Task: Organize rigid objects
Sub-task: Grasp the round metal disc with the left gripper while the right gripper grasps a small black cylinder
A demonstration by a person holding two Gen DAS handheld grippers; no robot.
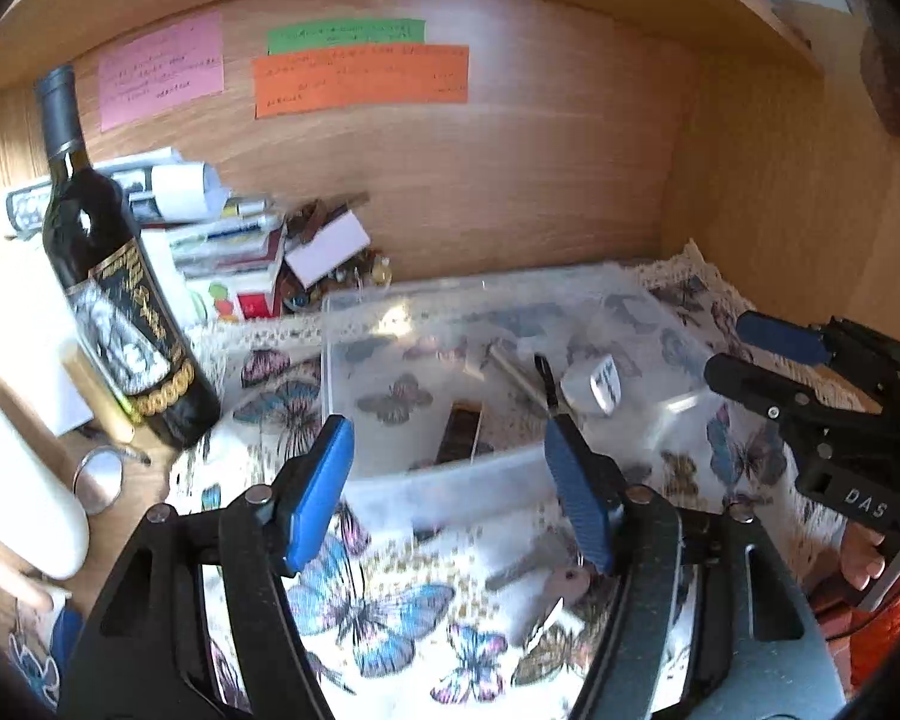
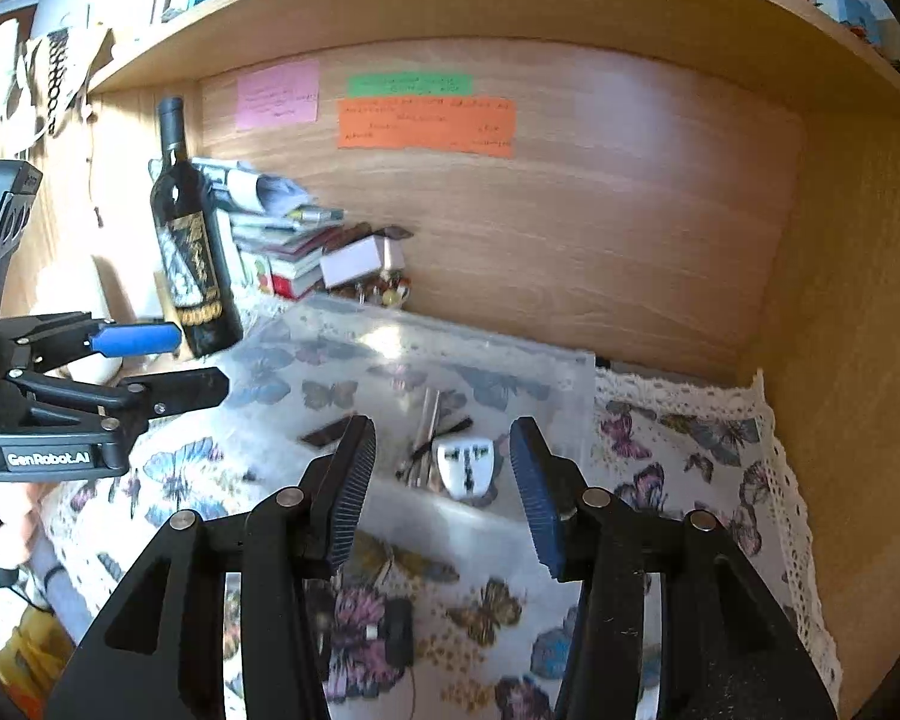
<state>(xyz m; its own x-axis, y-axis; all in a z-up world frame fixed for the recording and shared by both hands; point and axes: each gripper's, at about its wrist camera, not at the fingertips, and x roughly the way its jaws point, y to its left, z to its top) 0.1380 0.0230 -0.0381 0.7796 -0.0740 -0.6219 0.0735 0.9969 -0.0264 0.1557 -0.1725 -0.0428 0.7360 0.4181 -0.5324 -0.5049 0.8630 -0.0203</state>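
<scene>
From the left wrist view, the left gripper (image 1: 450,480) is seen with its blue pads spread wide and nothing between them. It is held just before the near wall of a clear plastic box (image 1: 450,480), which stands on a butterfly-print cloth (image 1: 384,606). Inside the box a white plug adapter (image 1: 597,384), a dark thin tool (image 1: 547,381) and a flat dark piece (image 1: 463,432) are made out. On the cloth outside the box, low and a little right of the claw's centre, a key (image 1: 555,591) is seen; its long axis appears to run from lower left to upper right, though blur leaves this uncertain. The key is judged the next loose thing, and the left gripper is plainly the nearer one. The right gripper (image 1: 750,354) enters from the right edge, spread too.

From the right wrist view, the right gripper (image 2: 444,492) is shown open and empty, aimed at the plug adapter (image 2: 468,468) lying in the box (image 2: 582,414). The key is not visible here, hidden below the claw's frame. What this view adds is the left gripper (image 2: 180,360) from its side, open, near a wine bottle (image 2: 192,258).
</scene>
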